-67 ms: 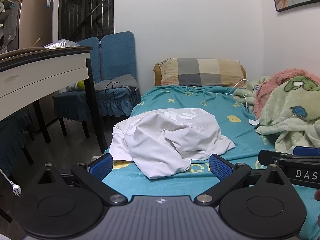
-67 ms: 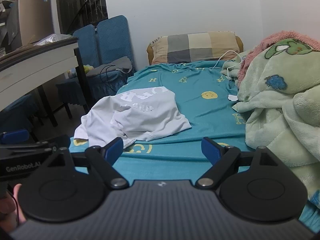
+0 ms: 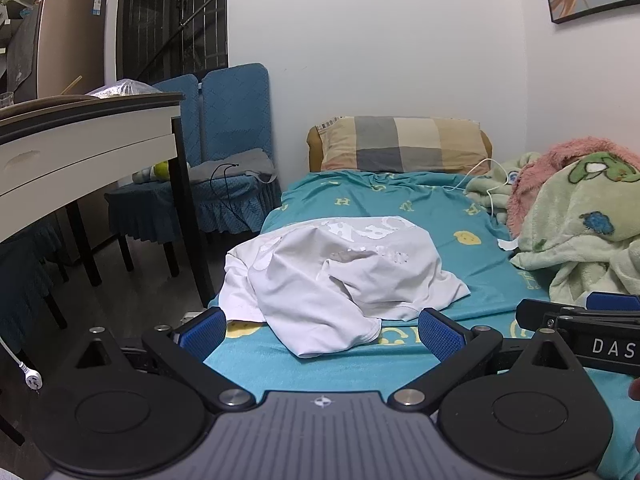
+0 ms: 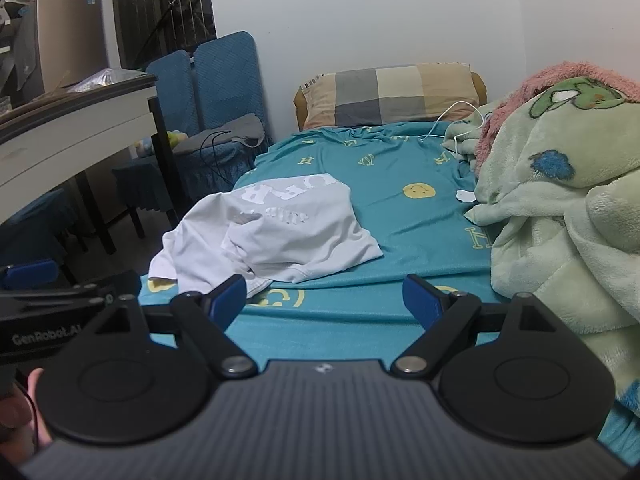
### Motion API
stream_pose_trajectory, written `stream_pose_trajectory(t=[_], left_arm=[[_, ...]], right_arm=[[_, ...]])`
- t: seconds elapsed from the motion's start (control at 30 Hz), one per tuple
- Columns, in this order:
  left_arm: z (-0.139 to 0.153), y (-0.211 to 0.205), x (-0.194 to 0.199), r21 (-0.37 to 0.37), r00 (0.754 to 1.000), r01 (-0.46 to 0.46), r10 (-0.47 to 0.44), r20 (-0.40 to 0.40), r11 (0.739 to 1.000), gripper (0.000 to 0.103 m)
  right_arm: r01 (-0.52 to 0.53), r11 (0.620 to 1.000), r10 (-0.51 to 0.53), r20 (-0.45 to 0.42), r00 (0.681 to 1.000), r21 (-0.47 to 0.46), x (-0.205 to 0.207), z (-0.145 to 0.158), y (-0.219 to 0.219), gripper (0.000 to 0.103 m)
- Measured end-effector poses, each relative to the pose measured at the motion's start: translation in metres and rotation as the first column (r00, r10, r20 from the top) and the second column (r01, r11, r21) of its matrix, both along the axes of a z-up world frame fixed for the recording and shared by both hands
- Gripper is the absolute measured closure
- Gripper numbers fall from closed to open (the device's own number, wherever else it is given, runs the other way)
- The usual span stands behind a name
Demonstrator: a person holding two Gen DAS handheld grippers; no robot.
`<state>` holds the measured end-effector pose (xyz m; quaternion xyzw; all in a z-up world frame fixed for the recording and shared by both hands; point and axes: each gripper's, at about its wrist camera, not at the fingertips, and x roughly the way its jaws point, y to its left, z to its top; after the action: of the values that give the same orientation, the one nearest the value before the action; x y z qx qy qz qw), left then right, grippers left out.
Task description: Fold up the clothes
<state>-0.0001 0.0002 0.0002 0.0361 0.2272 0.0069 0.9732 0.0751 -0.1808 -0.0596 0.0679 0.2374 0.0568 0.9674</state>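
A white T-shirt (image 3: pixel 340 272) lies crumpled on the bed (image 3: pixel 460 216), near its left edge and toward the foot end, with pale printed letters on the top part; one corner hangs a little over the side of the bed. The left tool (image 3: pixel 320 330) has its two blue pads wide apart, with nothing between them, just in front of the near hem of the shirt and not touching it. The right tool (image 4: pixel 324 300) also has its pads wide apart and empty, above the teal sheet, with the shirt ahead and to its left. A checked pillow (image 3: pixel 400 144) lies at the head of the bed, and a green fleece blanket (image 4: pixel 560 216) is piled along the right side. A desk (image 3: pixel 80 148) stands to the left of the bed, with blue chairs (image 3: pixel 224 148) behind it.
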Motion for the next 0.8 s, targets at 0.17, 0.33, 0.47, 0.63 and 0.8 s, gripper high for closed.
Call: stream_pose_trajectory(t=[0.17, 0.33, 0.47, 0.63, 0.8], left_arm=[[0.0027, -0.0024, -0.0033, 0.019, 1.0, -0.001, 0.001, 0.021, 1.0, 0.0], [0.0022, -0.0018, -0.0024, 0.012, 1.0, -0.005, 0.005, 0.022, 1.0, 0.0], [0.0008, -0.0006, -0.0027, 0.009, 1.0, -0.006, 0.006, 0.019, 1.0, 0.0], [0.0016, 0.0013, -0.0021, 0.002, 1.0, -0.007, 0.007, 0.014, 1.0, 0.0], [0.0, 0.0015, -0.0005, 0.0, 1.0, -0.009, 0.009, 0.01, 1.0, 0.0]], right_arm=[[0.0, 1.0, 0.0, 0.008, 1.0, 0.007, 0.0002, -0.0003, -0.0008, 0.016], [-0.002, 1.0, 0.002, 0.007, 1.0, 0.003, -0.0011, 0.0019, 0.0005, 0.016], [-0.002, 1.0, 0.002, 0.006, 1.0, 0.002, -0.0009, 0.0016, 0.0006, 0.016], [-0.001, 1.0, 0.001, 0.006, 1.0, 0.001, -0.0009, 0.0014, 0.0008, 0.016], [-0.001, 1.0, 0.001, 0.006, 1.0, 0.004, -0.0014, 0.0015, 0.001, 0.016]])
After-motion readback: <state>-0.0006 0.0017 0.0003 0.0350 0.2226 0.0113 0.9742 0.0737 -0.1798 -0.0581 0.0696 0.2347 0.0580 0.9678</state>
